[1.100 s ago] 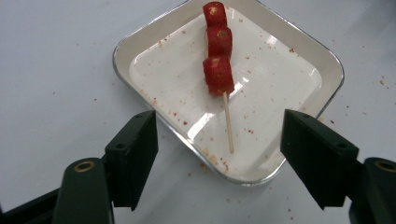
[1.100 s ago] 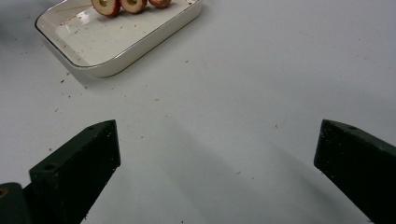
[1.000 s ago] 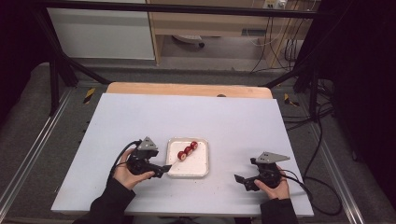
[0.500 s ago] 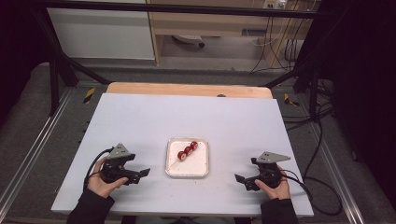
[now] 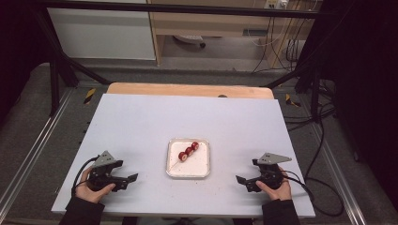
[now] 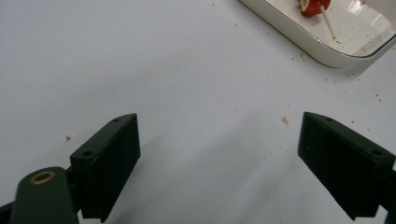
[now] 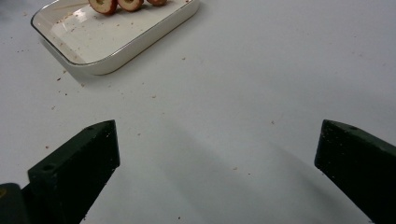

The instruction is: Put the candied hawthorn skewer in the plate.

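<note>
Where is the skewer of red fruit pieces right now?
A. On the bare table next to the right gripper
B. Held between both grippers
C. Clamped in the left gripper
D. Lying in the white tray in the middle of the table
D. In the high view the skewer lies inside the white tray, while the left gripper and the right gripper sit apart from it with open, empty jaws.
</note>
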A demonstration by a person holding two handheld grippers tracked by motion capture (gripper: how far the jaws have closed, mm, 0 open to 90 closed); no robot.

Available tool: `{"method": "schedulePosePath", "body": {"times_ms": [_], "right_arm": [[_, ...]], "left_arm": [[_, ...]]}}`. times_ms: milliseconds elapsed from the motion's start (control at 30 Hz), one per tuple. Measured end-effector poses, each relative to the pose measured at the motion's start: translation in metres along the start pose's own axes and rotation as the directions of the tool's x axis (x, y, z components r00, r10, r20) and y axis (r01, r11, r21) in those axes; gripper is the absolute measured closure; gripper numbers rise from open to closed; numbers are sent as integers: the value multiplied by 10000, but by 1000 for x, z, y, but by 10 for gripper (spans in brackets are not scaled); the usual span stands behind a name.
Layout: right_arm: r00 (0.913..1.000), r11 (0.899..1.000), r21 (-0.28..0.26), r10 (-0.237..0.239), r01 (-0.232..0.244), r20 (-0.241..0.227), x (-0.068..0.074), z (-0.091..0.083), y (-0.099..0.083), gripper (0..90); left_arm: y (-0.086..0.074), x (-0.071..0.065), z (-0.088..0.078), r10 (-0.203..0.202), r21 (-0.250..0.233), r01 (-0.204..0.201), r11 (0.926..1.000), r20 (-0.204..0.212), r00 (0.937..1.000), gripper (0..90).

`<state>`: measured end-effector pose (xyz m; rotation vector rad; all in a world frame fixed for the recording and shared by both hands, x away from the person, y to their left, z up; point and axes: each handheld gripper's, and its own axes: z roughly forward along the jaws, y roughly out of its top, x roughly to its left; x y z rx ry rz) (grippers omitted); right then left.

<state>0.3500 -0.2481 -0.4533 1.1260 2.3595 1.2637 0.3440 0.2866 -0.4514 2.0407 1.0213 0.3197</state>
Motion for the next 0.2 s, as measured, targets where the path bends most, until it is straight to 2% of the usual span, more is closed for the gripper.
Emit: {"method": "schedulePosePath", "body": {"times_ms": [200], "right_arm": [[10000,10000,62,-12,12,-16,0,1,0,6]], "left_arm": [[-3,2,-1,-12,32,12,10000,-27,10000,129]]}}
